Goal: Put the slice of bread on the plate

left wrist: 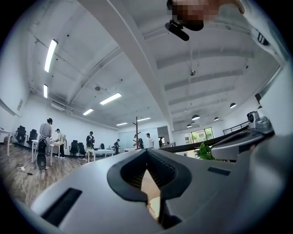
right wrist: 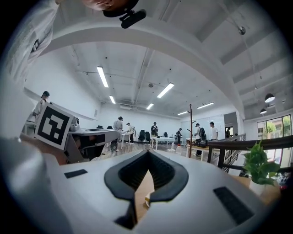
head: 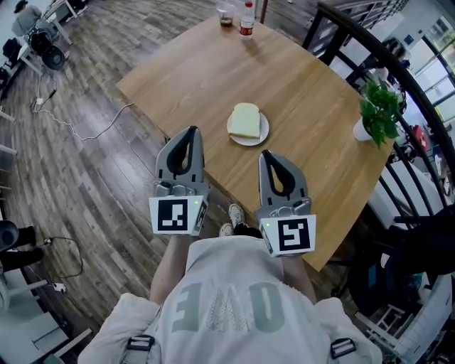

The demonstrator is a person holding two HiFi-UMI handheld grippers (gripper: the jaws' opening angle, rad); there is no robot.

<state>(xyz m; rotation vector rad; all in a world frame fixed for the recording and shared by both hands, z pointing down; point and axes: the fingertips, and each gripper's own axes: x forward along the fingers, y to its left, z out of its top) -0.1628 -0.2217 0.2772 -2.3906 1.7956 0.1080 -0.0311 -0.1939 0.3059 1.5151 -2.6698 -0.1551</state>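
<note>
A pale slice of bread [head: 244, 119] lies flat on a small white plate [head: 262, 135] near the front edge of the wooden table [head: 199, 71]. My left gripper [head: 190, 131] is held close to my chest, short of the table's edge and to the left of the plate. Its jaws are shut with nothing between them [left wrist: 146, 151]. My right gripper [head: 266, 153] hangs just in front of the plate, also shut and empty [right wrist: 149, 151]. Both point level toward the table. Neither touches the bread or the plate.
A potted plant [head: 379, 110] stands at the table's right corner. A bottle [head: 246, 19] and a jar [head: 226, 17] stand at the far corner. A dark railing [head: 387, 60] runs along the right. A cable [head: 78, 128] trails over the wood floor at left.
</note>
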